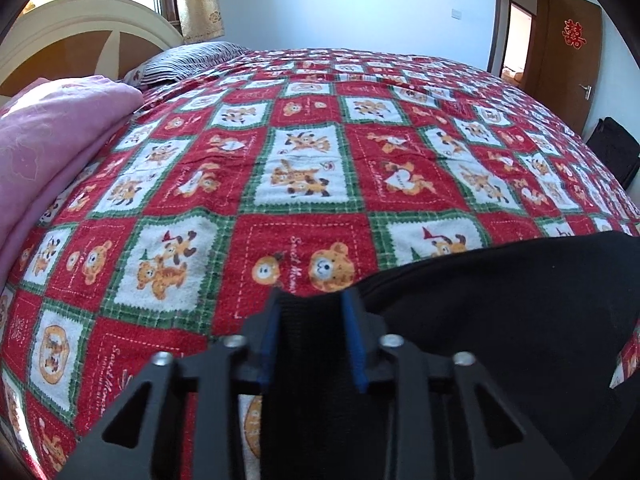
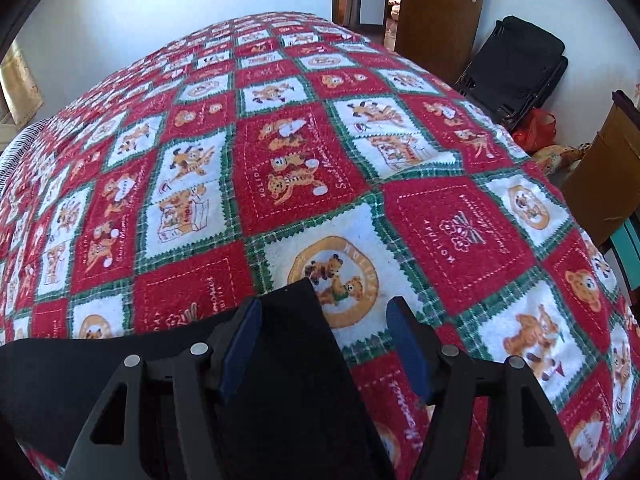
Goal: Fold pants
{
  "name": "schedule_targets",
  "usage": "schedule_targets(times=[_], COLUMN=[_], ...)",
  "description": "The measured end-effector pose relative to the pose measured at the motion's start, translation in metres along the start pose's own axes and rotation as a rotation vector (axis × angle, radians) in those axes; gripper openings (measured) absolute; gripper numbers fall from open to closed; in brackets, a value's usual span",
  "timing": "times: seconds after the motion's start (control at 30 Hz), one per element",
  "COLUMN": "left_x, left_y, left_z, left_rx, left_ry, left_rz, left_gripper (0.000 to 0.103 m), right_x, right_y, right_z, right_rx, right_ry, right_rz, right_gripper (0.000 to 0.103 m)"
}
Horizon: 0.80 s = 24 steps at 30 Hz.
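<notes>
Slippage worries me: left tool [image 1: 312, 300] pinches the black pants [image 1: 500, 300] thinly, while right tool [image 2: 324, 308] straddles a corner, spread.

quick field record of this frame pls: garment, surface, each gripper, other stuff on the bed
garment: black pants, lying at the near edge of the bed
surface: red, white and green bear-print bedspread
left gripper: shut on a fold of the pants, cloth between the blue pads
right gripper: open, a corner of the pants between the fingers, right pad clear of the cloth
other on bed: pink blanket, striped pillow
</notes>
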<state>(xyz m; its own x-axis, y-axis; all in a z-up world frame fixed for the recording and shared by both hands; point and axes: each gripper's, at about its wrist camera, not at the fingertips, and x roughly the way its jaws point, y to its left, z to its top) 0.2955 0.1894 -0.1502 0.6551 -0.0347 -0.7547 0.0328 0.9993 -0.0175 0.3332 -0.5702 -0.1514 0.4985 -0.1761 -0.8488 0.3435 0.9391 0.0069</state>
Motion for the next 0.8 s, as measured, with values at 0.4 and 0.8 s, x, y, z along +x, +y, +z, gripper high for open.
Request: schedule_targets(times=[0.4, 0.8], left_x=[-0.019, -0.049], left_y=[0.003, 0.005], left_z=[0.009, 0.009], left_rx=[0.023, 0.016], left_ry=[-0.039, -0.117], left_rz=[-0.049, -0.08], left_gripper=[0.013, 0.013], right_x=[-0.018, -0.097], right_y=[0.012, 0.014], right_z=[0.004, -0.013], right_rx=[-0.043, -0.085], right_ry=[-0.034, -0.194], right_rz=[0.032, 0.065], right_gripper=[0.005, 0.004])
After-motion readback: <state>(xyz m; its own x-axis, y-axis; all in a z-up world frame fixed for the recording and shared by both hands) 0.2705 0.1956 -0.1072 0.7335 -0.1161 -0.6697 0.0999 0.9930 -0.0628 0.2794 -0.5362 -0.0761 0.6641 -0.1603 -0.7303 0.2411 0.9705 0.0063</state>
